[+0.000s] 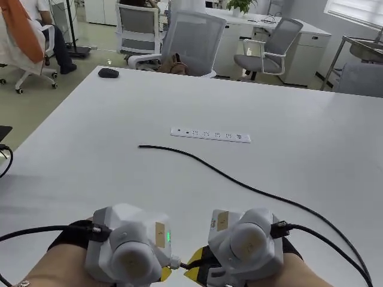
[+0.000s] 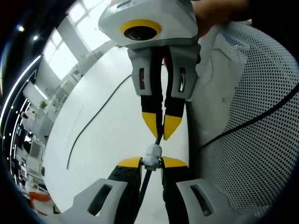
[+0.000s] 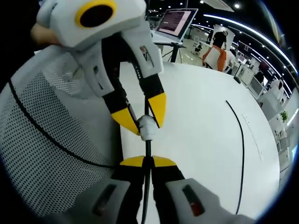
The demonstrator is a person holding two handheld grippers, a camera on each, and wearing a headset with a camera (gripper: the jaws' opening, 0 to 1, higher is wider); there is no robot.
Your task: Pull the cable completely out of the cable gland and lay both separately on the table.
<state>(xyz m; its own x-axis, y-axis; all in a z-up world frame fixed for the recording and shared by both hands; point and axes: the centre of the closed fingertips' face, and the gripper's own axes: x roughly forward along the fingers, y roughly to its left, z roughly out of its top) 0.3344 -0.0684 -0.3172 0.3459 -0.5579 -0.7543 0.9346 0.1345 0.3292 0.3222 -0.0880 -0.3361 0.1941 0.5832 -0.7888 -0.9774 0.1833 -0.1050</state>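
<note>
Between the yellow tips of the left gripper (image 2: 152,162) sits a small white cable gland (image 2: 152,156), and the two jaws are pressed on it from both sides. Directly opposite, the right gripper (image 3: 148,161) has its jaws pressed together on the black cable (image 1: 239,182), just beside the gland, so the tips of the two grippers almost touch each other. The cable passes through the gland: in the left gripper view a dark piece of it also shows on the other side of the gland, between the left jaws. In the head view both grippers are low at the near edge of the white table (image 1: 287,161), side by side, each held in one hand, and a black lead goes out from each of them to the side. From the grippers the cable goes to the right, then lies on the table in a long bend across the middle, and its free end rests near the left of the table. Behind this end a white power strip (image 1: 209,134) lies flat, apart from the cable. Far at the back edge of the table there is a dark mouse (image 1: 108,73). Behind the table stand grey office chairs (image 1: 194,42). In both gripper views a white mesh surface (image 2: 252,116) shows close beside the grippers.
</note>
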